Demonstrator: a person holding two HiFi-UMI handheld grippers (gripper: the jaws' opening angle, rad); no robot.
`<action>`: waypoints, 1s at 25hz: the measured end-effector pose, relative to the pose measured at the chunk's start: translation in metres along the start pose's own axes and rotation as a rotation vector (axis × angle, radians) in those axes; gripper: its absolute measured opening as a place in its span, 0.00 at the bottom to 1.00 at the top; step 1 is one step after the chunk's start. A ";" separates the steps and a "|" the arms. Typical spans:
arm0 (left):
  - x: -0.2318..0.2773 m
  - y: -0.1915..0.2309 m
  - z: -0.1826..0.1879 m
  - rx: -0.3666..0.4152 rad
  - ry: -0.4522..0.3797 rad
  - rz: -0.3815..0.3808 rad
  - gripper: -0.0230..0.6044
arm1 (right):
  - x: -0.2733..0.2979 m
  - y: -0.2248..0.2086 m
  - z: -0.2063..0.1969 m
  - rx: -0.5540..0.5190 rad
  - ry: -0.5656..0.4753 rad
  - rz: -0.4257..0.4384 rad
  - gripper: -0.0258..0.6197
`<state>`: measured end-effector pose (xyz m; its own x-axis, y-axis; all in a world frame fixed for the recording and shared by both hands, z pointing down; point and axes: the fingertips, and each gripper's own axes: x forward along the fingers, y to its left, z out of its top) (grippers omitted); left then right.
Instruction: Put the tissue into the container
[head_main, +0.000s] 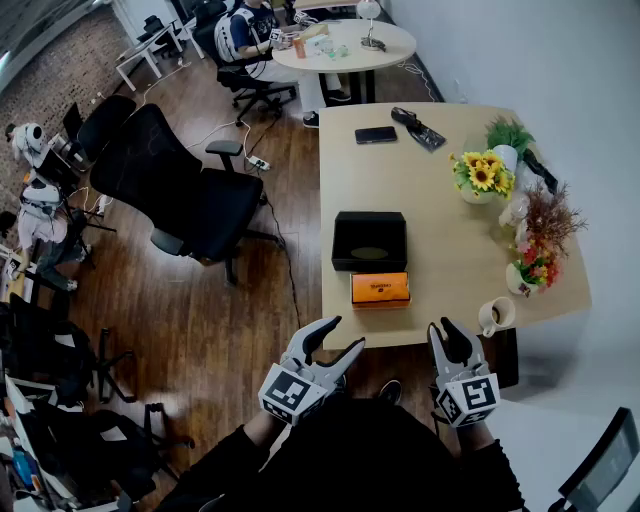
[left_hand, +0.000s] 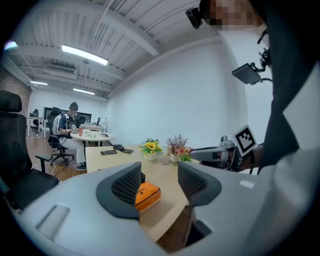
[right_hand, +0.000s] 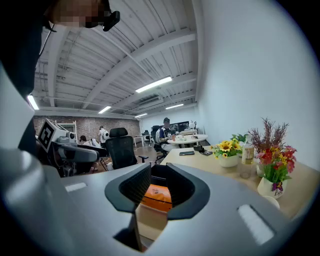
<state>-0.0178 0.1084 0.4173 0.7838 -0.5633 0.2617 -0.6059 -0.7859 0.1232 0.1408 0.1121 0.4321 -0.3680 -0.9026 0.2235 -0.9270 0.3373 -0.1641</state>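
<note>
Both tools hang short of the counter's (head_main: 440, 200) near edge: the left gripper (head_main: 340, 337) has its fingers released with nothing between them, and the right gripper (head_main: 449, 330) has its fingers clenched on nothing. An orange tissue pack (head_main: 380, 289) lies close to that edge, just in front of the black container (head_main: 370, 241). A clumsy sideways nudge would likely slide the pack off the edge, and a mug (head_main: 495, 315) stands near the right side. Each gripper tilts slightly downward toward the pack.

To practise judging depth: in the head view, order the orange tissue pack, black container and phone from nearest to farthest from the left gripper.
1. Orange tissue pack, on the table, near edge.
2. Black container, just behind it.
3. Phone, far end.
</note>
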 end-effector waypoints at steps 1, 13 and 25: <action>0.004 0.002 0.003 0.004 -0.006 0.002 0.38 | 0.002 -0.003 0.004 -0.006 -0.002 0.002 0.18; 0.038 0.023 -0.031 0.024 0.094 0.094 0.38 | 0.022 -0.023 -0.011 -0.032 0.050 0.085 0.21; 0.069 0.073 -0.101 -0.050 0.263 0.167 0.38 | 0.081 -0.037 -0.085 -0.085 0.281 0.101 0.22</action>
<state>-0.0219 0.0378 0.5409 0.6150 -0.5929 0.5199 -0.7341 -0.6712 0.1029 0.1387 0.0490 0.5384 -0.4530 -0.7581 0.4691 -0.8832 0.4532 -0.1206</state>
